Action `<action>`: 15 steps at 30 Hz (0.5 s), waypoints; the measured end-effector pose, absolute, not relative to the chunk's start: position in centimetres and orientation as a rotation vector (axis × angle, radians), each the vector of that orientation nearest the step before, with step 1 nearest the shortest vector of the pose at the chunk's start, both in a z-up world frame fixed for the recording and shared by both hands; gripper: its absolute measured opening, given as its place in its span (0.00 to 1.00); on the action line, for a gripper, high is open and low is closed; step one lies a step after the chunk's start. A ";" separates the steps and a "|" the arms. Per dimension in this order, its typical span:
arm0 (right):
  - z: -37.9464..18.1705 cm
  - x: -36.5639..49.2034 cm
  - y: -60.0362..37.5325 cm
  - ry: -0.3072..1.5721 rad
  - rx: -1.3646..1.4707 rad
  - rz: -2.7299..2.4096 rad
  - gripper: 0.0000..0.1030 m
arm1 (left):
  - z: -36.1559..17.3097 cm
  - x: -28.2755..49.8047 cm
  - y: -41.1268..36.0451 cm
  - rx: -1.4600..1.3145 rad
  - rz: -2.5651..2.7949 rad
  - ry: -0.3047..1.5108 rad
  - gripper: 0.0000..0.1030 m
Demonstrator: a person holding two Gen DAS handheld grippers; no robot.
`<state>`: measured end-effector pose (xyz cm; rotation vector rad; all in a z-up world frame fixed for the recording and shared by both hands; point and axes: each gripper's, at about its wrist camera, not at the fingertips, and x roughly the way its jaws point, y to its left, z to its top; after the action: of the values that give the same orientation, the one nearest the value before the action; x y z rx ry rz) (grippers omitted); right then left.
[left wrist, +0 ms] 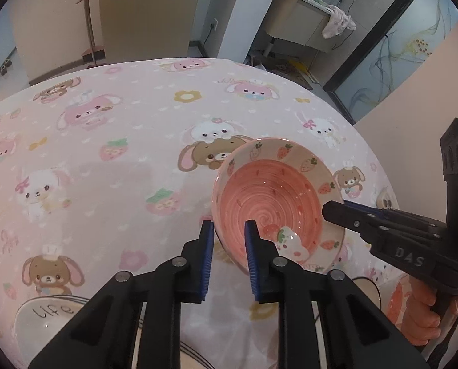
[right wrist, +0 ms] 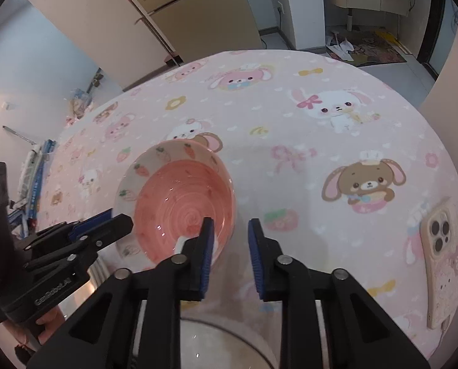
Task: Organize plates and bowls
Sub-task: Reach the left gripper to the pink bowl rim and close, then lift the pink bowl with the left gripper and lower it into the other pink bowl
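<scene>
A pink strawberry-patterned bowl is held tilted above the pink cartoon tablecloth. My left gripper straddles the bowl's near-left rim, one pad outside and one inside, jaws part closed around it. My right gripper straddles the bowl's near-right rim the same way. Each gripper shows in the other's view: the right one at the bowl's right edge, the left one at its left edge. A white plate with "life" lettering lies at the lower left.
A phone in a pink case lies on the table at the right. A white dish sits below the right gripper. Another pink dish shows by the hand at the right. A fridge and cabinets stand beyond the table.
</scene>
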<state>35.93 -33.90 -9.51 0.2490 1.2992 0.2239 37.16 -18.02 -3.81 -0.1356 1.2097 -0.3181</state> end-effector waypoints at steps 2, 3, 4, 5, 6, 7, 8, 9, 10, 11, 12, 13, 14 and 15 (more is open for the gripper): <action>-10.1 36.5 -33.6 1.324 0.245 0.221 0.14 | -4.3 37.6 -18.3 -0.122 -0.316 1.223 0.19; -10.5 36.8 -33.5 1.336 0.243 0.218 0.14 | -4.7 37.9 -18.4 -0.124 -0.311 1.239 0.20; -10.8 37.1 -33.4 1.347 0.243 0.207 0.13 | -5.0 38.2 -18.4 -0.128 -0.301 1.250 0.20; -11.0 37.2 -33.4 1.356 0.250 0.194 0.11 | -5.6 38.5 -18.5 -0.128 -0.279 1.266 0.19; -11.1 37.3 -33.3 1.360 0.259 0.187 0.09 | -5.9 38.8 -18.6 -0.136 -0.277 1.275 0.15; -11.0 37.2 -33.1 1.364 0.254 0.183 0.07 | -6.0 38.9 -18.6 -0.142 -0.278 1.277 0.11; -10.8 37.2 -32.8 1.364 0.232 0.170 0.07 | -6.0 39.0 -18.6 -0.150 -0.266 1.280 0.11; -10.6 37.2 -32.5 1.360 0.210 0.157 0.07 | -5.9 38.9 -18.6 -0.154 -0.252 1.284 0.10; -10.5 37.1 -32.1 1.359 0.181 0.148 0.07 | -5.9 38.8 -18.7 -0.151 -0.250 1.280 0.10; -10.5 37.2 -32.0 1.361 0.163 0.142 0.06 | -5.9 38.7 -18.8 -0.137 -0.252 1.275 0.10; -10.5 37.2 -31.9 1.365 0.157 0.136 0.06 | -5.7 38.5 -18.9 -0.121 -0.252 1.270 0.10; -10.4 37.2 -32.0 1.369 0.162 0.136 0.06 | -5.6 38.3 -18.9 -0.118 -0.249 1.266 0.10; -10.2 37.2 -32.1 1.369 0.166 0.140 0.06 | -5.4 38.1 -18.8 -0.122 -0.250 1.263 0.11; -9.8 37.1 -32.2 1.363 0.167 0.146 0.06 | -5.1 38.0 -18.8 -0.129 -0.254 1.259 0.11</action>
<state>37.06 -32.17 -9.82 0.1668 1.3632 0.1456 37.96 -18.79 -5.10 -0.1287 1.2590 -0.2538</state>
